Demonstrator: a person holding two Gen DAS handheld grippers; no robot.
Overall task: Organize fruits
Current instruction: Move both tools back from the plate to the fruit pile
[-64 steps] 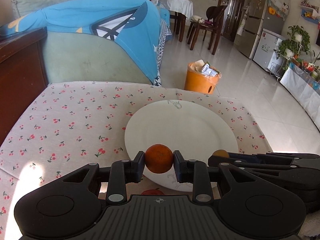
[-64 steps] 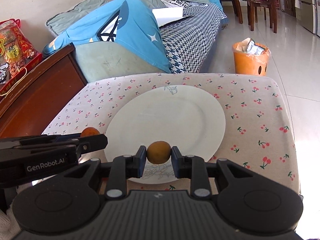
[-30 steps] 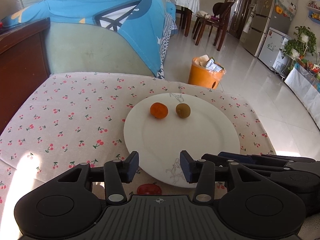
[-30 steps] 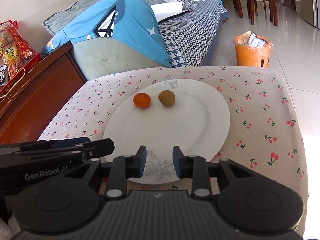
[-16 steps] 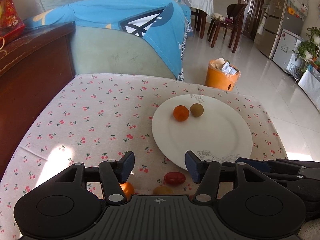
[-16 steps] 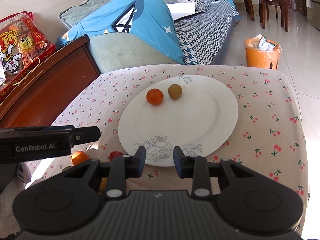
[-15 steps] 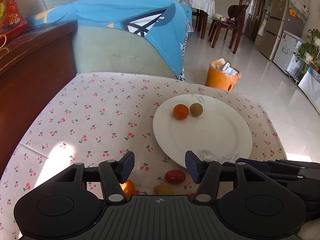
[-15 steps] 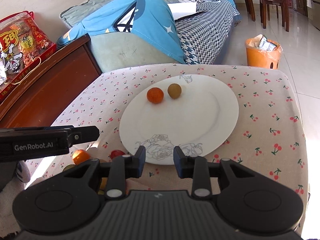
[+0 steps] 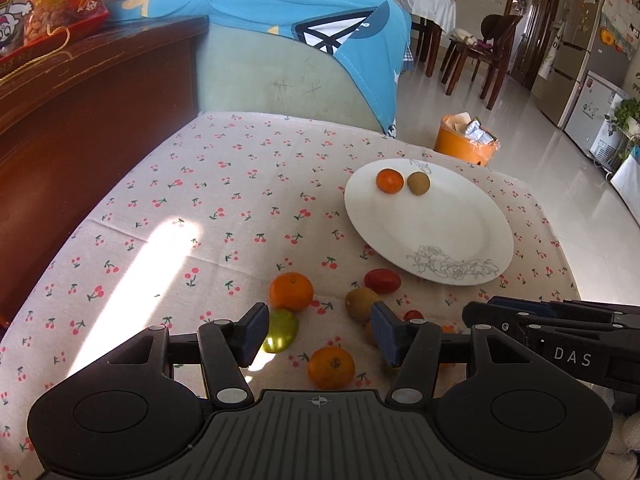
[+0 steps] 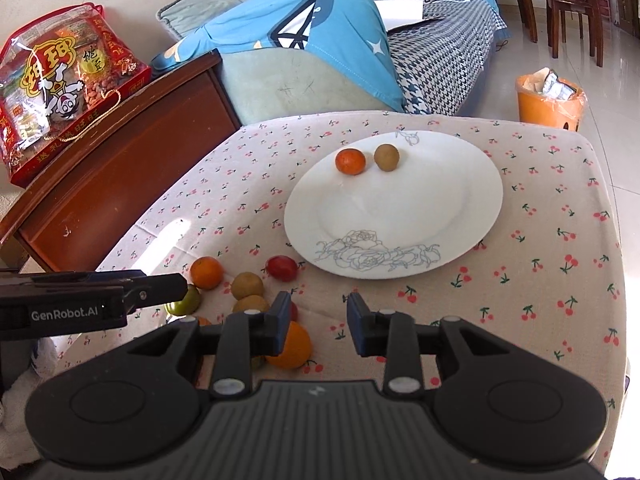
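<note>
White china: the plate (image 9: 460,240) lies on the cherry-print cloth (image 9: 200,200), its drawn rose at six o'clock, with an orange (image 9: 389,181) and a brown fruit (image 9: 418,183) side by side near twelve. Loose fruit lies off the plate's seven o'clock edge; the red tomato (image 9: 382,281) is oval, long axis running three to nine. The left gripper (image 9: 318,334) hangs over that pile, jaws parted, holding nothing. The right gripper (image 10: 316,326) is narrowly parted and empty.
</note>
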